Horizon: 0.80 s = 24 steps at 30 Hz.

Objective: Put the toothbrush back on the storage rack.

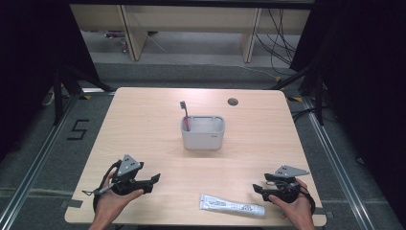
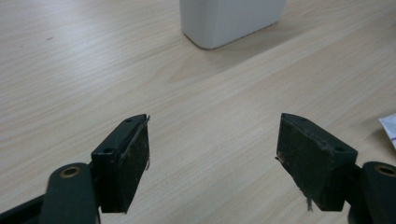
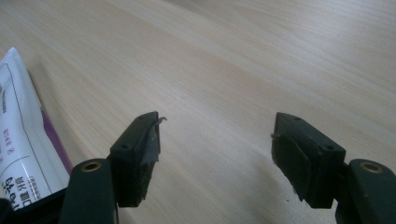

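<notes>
Toothpaste tube: laid flat at the worktop's near edge, long axis running left-right.
Right tool: jaws apart, empty, just beside the tube's right end; nearer.
Left tool: jaws apart, empty, farther off.

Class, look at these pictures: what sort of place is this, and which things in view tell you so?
Probably a lab recording station: a bare wooden table ringed by black curtains, floor rails, loose cables, and a taped floor number.
</notes>
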### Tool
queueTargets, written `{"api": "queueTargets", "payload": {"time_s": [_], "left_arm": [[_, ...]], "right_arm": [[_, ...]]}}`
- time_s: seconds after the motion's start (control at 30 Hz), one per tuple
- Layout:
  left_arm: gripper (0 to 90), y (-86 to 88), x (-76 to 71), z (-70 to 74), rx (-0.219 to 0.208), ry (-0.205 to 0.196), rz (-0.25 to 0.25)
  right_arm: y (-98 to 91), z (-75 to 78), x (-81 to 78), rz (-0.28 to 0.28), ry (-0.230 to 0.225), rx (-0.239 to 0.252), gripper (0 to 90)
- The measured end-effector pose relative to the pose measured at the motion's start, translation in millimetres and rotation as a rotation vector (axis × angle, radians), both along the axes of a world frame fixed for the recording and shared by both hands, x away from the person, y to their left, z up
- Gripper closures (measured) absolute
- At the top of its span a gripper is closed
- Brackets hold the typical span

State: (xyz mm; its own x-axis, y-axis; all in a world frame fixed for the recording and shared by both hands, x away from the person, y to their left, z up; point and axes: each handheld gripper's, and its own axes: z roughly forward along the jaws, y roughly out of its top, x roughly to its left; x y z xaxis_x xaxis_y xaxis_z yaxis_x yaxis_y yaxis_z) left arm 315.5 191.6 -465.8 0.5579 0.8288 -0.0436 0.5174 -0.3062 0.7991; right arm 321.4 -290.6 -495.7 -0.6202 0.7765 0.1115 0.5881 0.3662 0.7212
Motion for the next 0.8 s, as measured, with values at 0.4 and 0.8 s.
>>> {"api": "queueTargets", "payload": {"time_s": [0.4,0.8], "left_arm": [[23.2,8.8,-16.2,-17.1,0.033,0.039,-0.030],[22.7,18.1,-35.1,-31.9,0.043,0.061,-0.026]], "right_arm": [[-0.8,-1.3,1.0,0.014,-0.003,0.007,32.9],[0.8,-1.6,-0.9,-0.020,0.010,0.027,24.4]]}}
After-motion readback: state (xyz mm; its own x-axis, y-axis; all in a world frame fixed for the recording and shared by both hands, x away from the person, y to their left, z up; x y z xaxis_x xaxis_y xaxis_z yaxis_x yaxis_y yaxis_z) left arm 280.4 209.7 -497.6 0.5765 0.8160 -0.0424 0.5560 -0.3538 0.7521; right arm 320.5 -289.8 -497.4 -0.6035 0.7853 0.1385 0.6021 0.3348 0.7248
